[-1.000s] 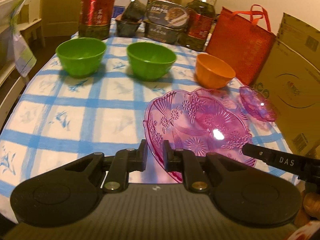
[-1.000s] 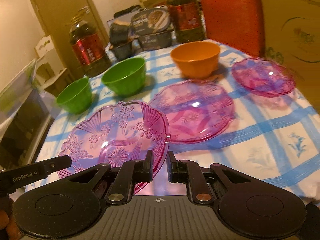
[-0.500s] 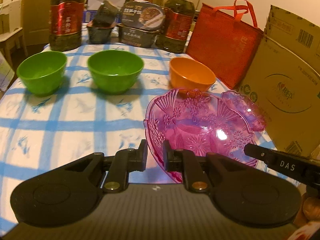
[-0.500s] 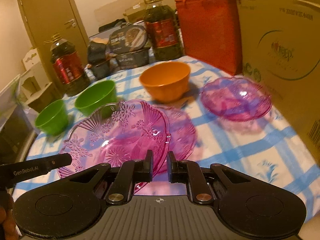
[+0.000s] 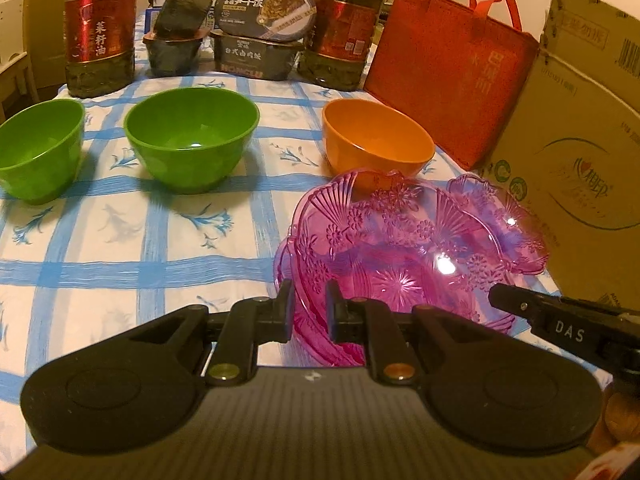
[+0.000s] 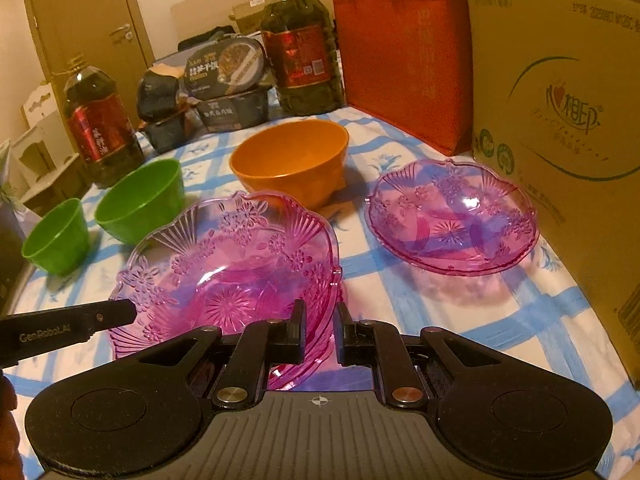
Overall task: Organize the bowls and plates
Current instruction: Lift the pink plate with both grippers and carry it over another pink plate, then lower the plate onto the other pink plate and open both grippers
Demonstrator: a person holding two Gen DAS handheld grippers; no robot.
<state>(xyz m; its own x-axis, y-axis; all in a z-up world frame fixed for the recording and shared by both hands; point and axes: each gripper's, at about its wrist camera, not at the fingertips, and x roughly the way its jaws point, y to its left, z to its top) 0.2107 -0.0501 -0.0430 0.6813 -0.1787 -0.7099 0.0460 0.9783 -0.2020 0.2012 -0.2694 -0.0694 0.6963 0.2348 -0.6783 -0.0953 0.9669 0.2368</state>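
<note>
Over the checked worktop [image 6: 460, 320], your left tool [image 5: 308, 308] and right tool [image 6: 320, 330] both clamp the pink plate's [image 6: 240, 276] rim, fingers nearly together.

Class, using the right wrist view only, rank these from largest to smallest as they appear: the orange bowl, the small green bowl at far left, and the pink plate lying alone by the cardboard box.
1. Pink plate
2. Orange bowl
3. Small green bowl

The plate lies nearer the camera than the orange bowl, which may exaggerate its lead.

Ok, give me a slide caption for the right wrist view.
Both grippers hold a pink plate above the checked tablecloth, beside another pink plate.
</note>
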